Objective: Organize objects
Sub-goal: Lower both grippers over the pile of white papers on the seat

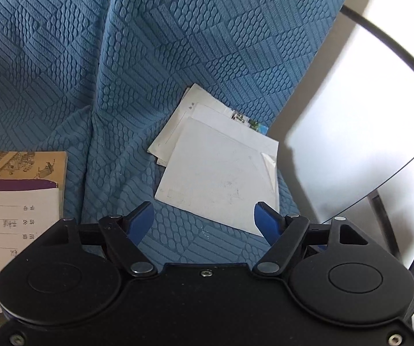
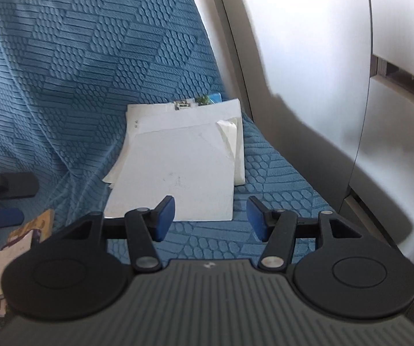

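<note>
A: Landmark is the stack of papers (image 1: 218, 170), lying on the blue quilted cover (image 1: 120, 57). It's white sheets, loosely fanned, with the top one blank apart from faint smudges.

B: Any writing on it?

A: There's a bit of small print on a lower sheet at the far left edge, too small to read. A colourful printed strip (image 1: 246, 121) pokes out at the far side of the stack, also unreadable. One corner of the top sheet is folded over.

B: Left gripper (image 1: 204, 219)?

A: It's just near the front edge of the stack. Jaws stand wide apart with nothing between the blue pads. The right pad (image 1: 264, 219) overlaps the stack's near corner in view, but I can't tell if it touches.

B: Right gripper (image 2: 210, 216)?

A: Same deal. It's at the stack's front edge (image 2: 178, 173), jaws parted about halfway and empty, with the cover showing between them.

B: Anything else?

A: Left of the stack there's a book (image 1: 19, 170) with an old-style painted scene on a tan cover and a purple band. On it lies a lined form (image 1: 13, 216) with Chinese characters, upside down, which I can't make out. Right of the stack is a pale cabinet wall (image 2: 308, 72).
</note>
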The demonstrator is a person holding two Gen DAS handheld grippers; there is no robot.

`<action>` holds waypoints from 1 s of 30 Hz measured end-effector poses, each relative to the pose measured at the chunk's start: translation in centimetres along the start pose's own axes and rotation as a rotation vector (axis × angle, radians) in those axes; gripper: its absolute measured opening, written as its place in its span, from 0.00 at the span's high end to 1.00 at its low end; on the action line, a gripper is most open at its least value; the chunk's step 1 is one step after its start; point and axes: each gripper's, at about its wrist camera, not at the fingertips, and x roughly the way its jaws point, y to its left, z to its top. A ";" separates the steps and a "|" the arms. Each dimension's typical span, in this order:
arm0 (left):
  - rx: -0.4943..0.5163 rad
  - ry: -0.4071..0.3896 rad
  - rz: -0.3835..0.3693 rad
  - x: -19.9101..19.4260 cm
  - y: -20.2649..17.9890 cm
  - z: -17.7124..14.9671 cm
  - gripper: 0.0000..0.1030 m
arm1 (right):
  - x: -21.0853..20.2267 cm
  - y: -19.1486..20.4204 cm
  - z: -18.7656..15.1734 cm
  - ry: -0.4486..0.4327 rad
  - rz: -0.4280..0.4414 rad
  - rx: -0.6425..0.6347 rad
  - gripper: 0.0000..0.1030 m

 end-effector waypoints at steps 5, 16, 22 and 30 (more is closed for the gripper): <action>0.005 0.022 0.016 2.7 0.4 0.6 0.34 | 1.5 0.1 0.7 -0.018 -0.021 -0.027 0.44; -0.006 0.082 0.015 8.8 1.5 1.5 0.50 | 5.3 -0.5 1.2 0.068 0.021 -0.071 0.45; 0.007 0.092 0.052 11.5 1.8 2.2 0.50 | 6.5 0.2 1.5 0.096 -0.007 -0.104 0.52; 0.002 0.103 0.100 14.6 2.2 1.8 0.51 | 6.5 0.2 1.5 0.072 -0.041 -0.116 0.53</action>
